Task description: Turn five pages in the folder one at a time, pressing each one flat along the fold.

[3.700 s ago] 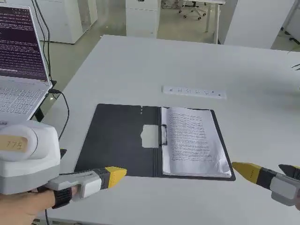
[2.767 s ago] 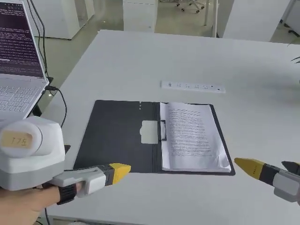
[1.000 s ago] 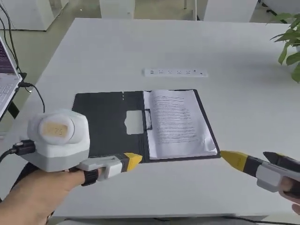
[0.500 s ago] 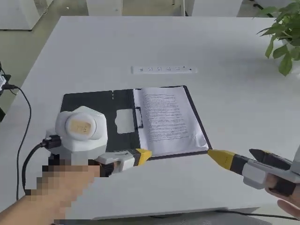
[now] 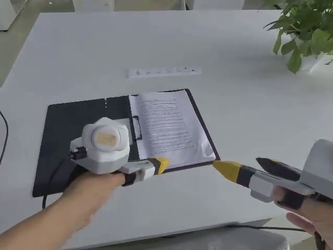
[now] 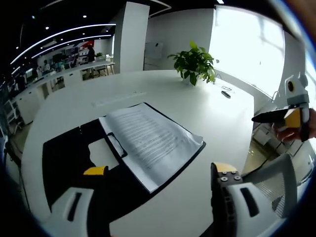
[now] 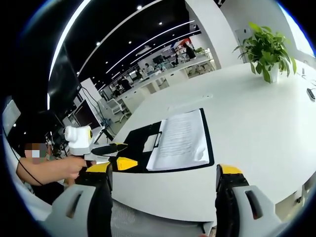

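A black folder [image 5: 78,130] lies open on the white table [image 5: 250,104]. A stack of printed pages [image 5: 169,127] is clipped in its right half, with the near right corner slightly curled. My left gripper [image 5: 158,166] hovers at the folder's near edge, below the pages. In its own view the left gripper [image 6: 159,169] is open and holds nothing, with the pages [image 6: 148,140] ahead. My right gripper [image 5: 244,166] is just off the folder's near right corner. Its own view shows the right gripper [image 7: 164,169] open and holding nothing, facing the folder [image 7: 168,143].
A white power strip [image 5: 164,71] lies beyond the folder. A potted plant [image 5: 299,31] stands at the far right. A grey chair back [image 5: 208,242] shows below the table's near edge. Bare table surrounds the folder.
The camera has swung right, so the laptop has left the picture. My left gripper moved right to the folder's near edge under the pages. My right gripper edged left toward the folder's corner.
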